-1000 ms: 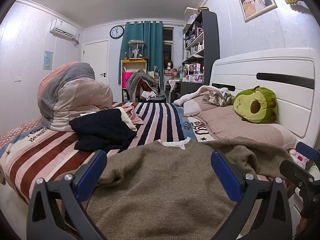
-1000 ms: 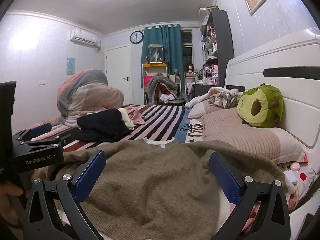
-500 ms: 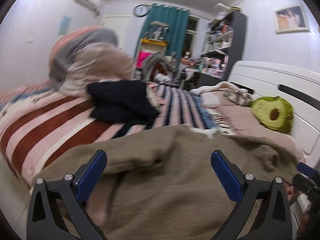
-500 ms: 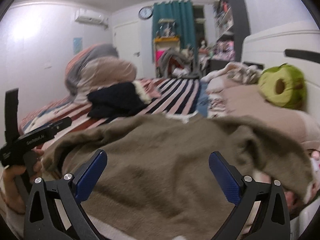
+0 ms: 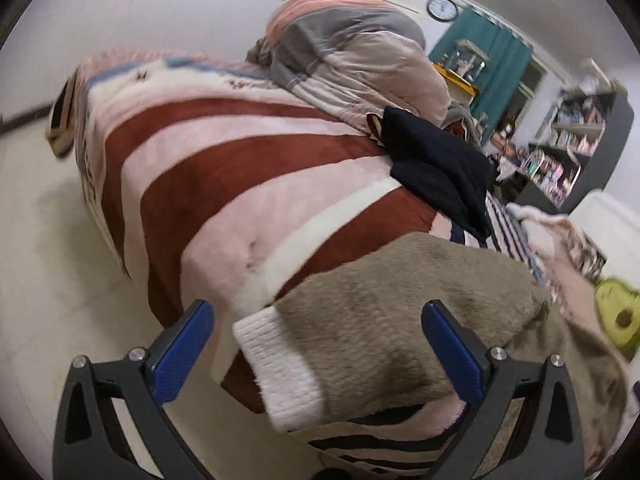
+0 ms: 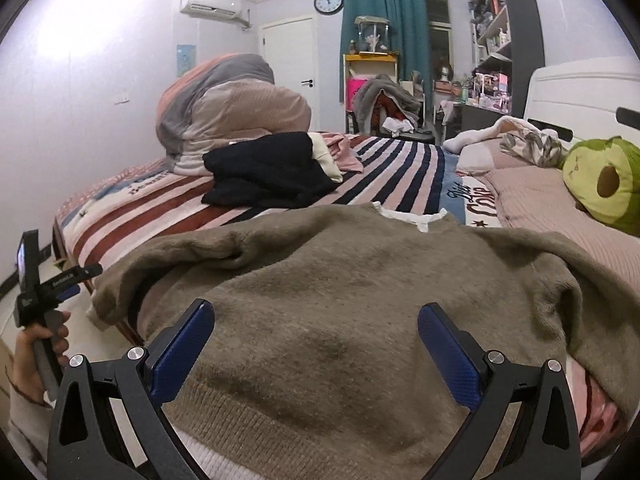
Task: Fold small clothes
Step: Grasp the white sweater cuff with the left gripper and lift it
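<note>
A brown knit sweater [image 6: 360, 304] with a white collar and white cuffs lies spread flat on the striped bed. My right gripper [image 6: 316, 340] is open and empty, just above the sweater's lower body near its hem. My left gripper [image 5: 318, 340] is open and empty at the bed's left edge, its jaws on either side of the sweater's left sleeve [image 5: 384, 324] and white cuff [image 5: 280, 376]. The left gripper also shows in the right wrist view [image 6: 60, 282], held in a hand beside the bed.
A dark navy folded garment [image 6: 264, 172] lies on the striped blanket [image 5: 240, 168] beyond the sweater. A rolled duvet [image 6: 228, 108] sits behind it. A green avocado plush [image 6: 600, 184] rests on the pillows by the headboard. The floor [image 5: 52, 280] drops off left of the bed.
My left gripper has swung left and down to the bed's edge, over the sweater's left sleeve and cuff. My right gripper has dipped lower over the sweater's body. Both stayed open.
</note>
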`<action>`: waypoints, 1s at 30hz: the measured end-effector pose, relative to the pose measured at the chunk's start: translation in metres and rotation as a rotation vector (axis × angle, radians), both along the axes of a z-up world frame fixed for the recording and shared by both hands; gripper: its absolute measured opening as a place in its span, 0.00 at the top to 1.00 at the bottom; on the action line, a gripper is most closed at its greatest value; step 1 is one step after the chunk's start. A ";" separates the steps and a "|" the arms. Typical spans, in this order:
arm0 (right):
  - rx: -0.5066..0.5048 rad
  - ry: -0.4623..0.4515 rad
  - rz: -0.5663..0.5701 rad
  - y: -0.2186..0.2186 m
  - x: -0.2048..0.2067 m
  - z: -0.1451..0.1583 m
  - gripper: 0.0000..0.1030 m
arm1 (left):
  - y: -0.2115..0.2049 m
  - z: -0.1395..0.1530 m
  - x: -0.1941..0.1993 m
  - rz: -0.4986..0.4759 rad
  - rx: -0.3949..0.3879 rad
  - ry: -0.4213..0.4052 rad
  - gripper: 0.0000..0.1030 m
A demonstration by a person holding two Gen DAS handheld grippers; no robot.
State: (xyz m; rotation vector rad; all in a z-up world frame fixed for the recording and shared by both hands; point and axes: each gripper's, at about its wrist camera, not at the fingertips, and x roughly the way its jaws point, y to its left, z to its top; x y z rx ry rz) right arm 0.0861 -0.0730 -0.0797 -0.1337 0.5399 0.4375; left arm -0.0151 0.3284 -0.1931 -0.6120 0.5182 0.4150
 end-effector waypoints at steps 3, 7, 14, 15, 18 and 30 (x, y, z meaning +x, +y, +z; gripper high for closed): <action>0.013 0.017 0.004 0.003 0.005 -0.003 0.02 | 0.002 -0.011 0.009 -0.011 -0.045 0.008 0.01; 0.007 0.037 0.001 0.006 0.008 -0.007 0.02 | 0.002 -0.026 0.018 -0.048 -0.110 0.000 0.08; 0.023 0.049 -0.005 0.004 0.010 -0.011 0.02 | -0.009 -0.022 0.025 -0.070 -0.102 0.000 0.59; 0.028 0.051 -0.004 0.002 0.010 -0.011 0.02 | -0.011 -0.019 0.025 -0.064 -0.078 0.007 0.68; 0.046 0.050 -0.002 -0.003 0.009 -0.011 0.02 | -0.017 -0.004 0.021 -0.045 -0.001 0.009 0.88; 0.211 0.018 -0.006 -0.063 -0.001 -0.009 0.02 | -0.078 0.138 0.031 -0.179 0.212 -0.312 0.98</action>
